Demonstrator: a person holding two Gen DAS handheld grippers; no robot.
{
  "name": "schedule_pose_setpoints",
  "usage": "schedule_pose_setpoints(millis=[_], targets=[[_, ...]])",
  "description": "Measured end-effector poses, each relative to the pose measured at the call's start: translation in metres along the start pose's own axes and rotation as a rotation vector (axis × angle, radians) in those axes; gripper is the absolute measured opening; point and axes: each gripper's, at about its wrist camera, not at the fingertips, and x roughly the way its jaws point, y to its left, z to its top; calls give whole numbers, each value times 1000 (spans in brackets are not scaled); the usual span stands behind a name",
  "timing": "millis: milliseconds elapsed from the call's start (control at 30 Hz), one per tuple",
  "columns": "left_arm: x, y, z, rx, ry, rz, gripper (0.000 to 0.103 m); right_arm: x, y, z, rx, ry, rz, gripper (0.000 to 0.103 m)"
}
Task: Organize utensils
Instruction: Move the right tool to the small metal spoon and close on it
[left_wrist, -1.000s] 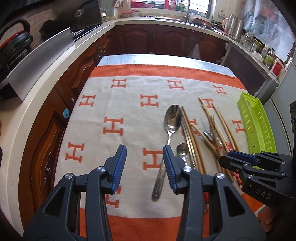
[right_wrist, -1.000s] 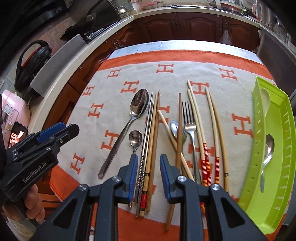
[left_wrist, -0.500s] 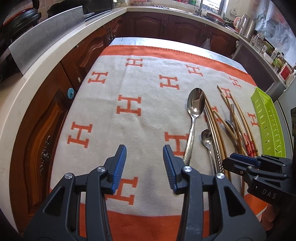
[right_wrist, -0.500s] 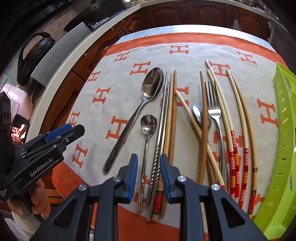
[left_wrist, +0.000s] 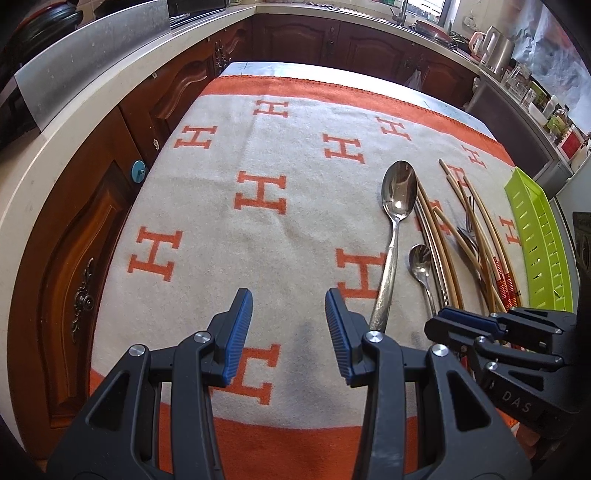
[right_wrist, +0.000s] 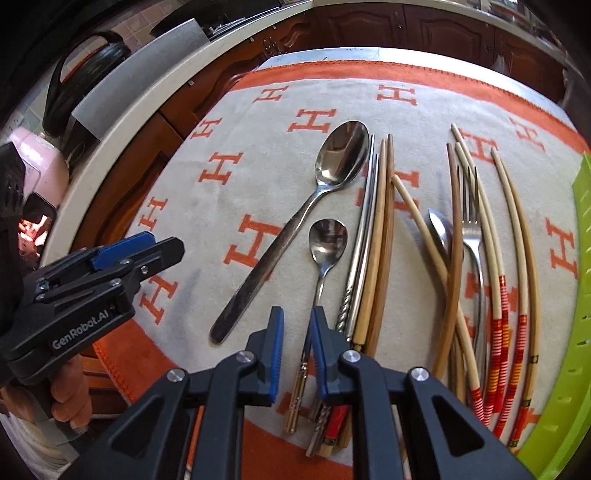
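On the orange-and-cream cloth (left_wrist: 258, 240) lie a large spoon (right_wrist: 341, 155), a small spoon (right_wrist: 328, 240), metal chopsticks (right_wrist: 364, 236), wooden chopsticks (right_wrist: 384, 240), a fork (right_wrist: 471, 229) and red-banded chopsticks (right_wrist: 506, 295). My right gripper (right_wrist: 297, 325) is low over the small spoon's handle. Its jaws are closing with the handle between them, and a gap still shows. My left gripper (left_wrist: 288, 314) stands open over bare cloth, left of the large spoon (left_wrist: 399, 188), with nothing in it. A green tray (right_wrist: 583, 295) lies at the far right.
Dark wooden cabinets (left_wrist: 110, 206) and a pale countertop (left_wrist: 55, 140) run close along the table's left side. More counter with a kettle (left_wrist: 498, 48) and jars stands behind. A third spoon (right_wrist: 439, 229) lies under the crossed chopsticks. The cloth's orange front border (left_wrist: 295, 443) is just below both grippers.
My right gripper has moved down and left from over the chopsticks to the small spoon's handle, and its jaws have narrowed. My left gripper has sunk toward the cloth and stayed open.
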Motion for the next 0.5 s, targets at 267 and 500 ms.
schedule_pose_setpoints(millis=[267, 500], targets=[[3, 7, -5, -13, 13, 4, 38, 12, 9, 3, -46, 27, -101, 14], [4, 8, -7, -15, 18, 5, 38, 17, 26, 2, -115, 22, -214, 11]])
